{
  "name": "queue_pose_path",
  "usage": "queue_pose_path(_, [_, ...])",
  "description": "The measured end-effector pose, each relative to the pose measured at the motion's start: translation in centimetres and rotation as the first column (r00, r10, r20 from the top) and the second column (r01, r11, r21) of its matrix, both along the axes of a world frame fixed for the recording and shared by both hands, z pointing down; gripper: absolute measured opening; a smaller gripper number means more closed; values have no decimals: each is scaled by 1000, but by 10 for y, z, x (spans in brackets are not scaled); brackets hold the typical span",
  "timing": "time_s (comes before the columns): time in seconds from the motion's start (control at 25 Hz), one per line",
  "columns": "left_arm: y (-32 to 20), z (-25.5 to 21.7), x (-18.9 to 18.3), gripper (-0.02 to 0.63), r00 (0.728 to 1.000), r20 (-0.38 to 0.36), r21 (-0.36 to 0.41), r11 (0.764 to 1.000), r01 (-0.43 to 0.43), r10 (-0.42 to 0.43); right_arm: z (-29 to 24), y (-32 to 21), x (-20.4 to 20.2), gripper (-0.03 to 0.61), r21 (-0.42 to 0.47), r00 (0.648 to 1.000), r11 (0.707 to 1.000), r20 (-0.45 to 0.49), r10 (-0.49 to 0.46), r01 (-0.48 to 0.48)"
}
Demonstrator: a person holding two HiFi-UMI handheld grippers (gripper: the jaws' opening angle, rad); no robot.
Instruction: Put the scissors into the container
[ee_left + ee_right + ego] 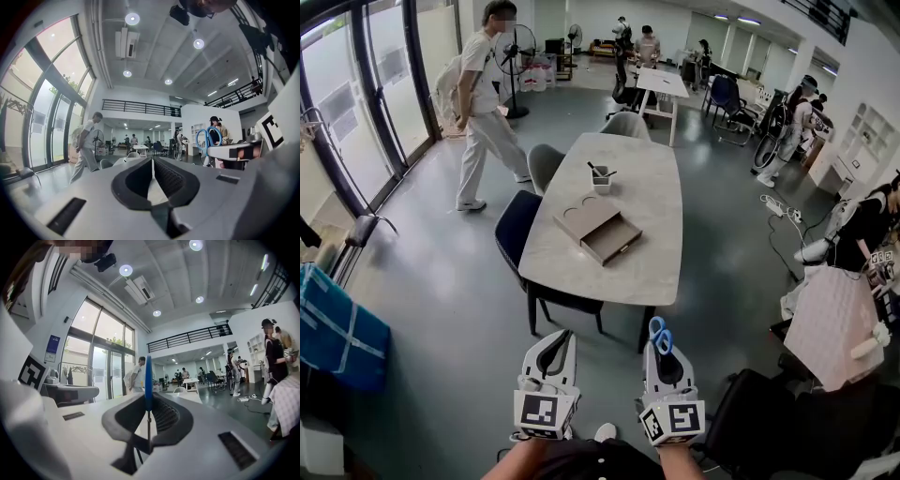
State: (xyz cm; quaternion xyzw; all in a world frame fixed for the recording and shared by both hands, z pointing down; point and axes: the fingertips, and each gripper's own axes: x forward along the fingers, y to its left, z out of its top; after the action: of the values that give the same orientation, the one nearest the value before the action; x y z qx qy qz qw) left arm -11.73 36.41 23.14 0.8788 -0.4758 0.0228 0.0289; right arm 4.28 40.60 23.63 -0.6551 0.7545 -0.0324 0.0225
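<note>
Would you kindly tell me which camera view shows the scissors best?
The left gripper view: the scissors show both blue handle loops face-on. The head view shows them smaller, sticking out of the right gripper. The right gripper view sees them edge-on, clamped between its fingers.

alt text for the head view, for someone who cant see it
Seen from above, the right gripper holds blue-handled scissors with the handles pointing forward, beside the shut, empty left gripper. Ahead stands a grey table bearing a small container and a brown box.
</note>
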Motion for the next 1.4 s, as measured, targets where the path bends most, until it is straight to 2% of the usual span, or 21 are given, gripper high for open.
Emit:
queue_pose_path(0.4, [10, 3, 20, 26, 999, 7, 19, 999, 49, -50, 10, 3, 24, 35, -3, 999, 999, -6, -45, 45])
queue_pose_path(0.72, [-7, 6, 32, 26, 998, 12, 21, 998, 59, -59, 14, -16, 34, 35, -2, 998, 998, -2, -56, 56])
queue_pose_path(1.04, [-60, 6, 39, 26, 999, 4, 41, 998, 52, -52, 19, -65, 42, 35, 5, 999, 999, -8, -50, 50])
queue_pose_path(1.4, [-155, 21, 50, 26, 1000, 2, 16, 999, 28, -28, 33, -153, 50, 35, -25, 999, 999, -16, -29, 29])
